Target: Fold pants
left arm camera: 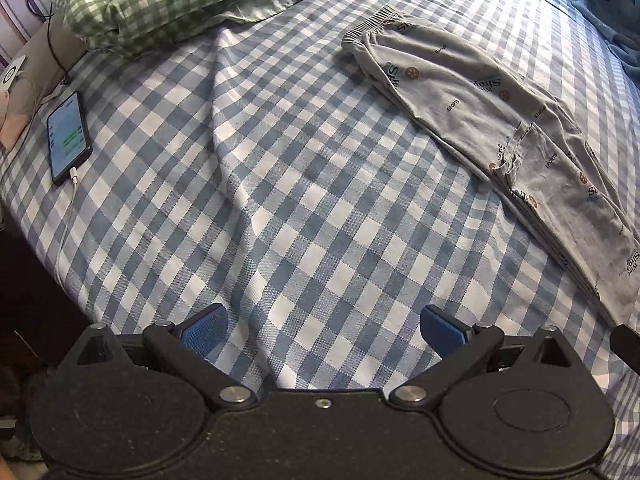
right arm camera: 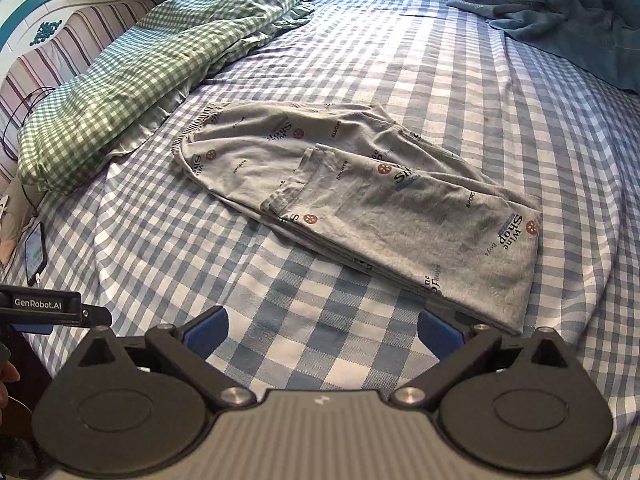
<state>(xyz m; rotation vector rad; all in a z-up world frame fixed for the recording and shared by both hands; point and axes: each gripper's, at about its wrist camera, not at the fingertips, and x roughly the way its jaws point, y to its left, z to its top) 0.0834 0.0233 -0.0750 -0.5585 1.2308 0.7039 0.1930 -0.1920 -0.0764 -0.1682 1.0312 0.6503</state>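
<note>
Right wrist | pants [right arm camera: 360, 208] just beyond right claw [right arm camera: 322, 334] | spread wide

One pair of pants [right arm camera: 360, 204], one phone [left arm camera: 68, 138] (cable attached), one green-checked pillow [right arm camera: 132, 76], two grippers.

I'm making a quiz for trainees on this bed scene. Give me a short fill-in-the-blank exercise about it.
1. The grey pants lie on a checked sheet coloured white and ____.
2. The jaws of both the left gripper and the right gripper stand ____.
3. The phone has a ____ plugged into it.
4. The pillow has a ____ check.

Missing words: blue; open; cable; green
</note>
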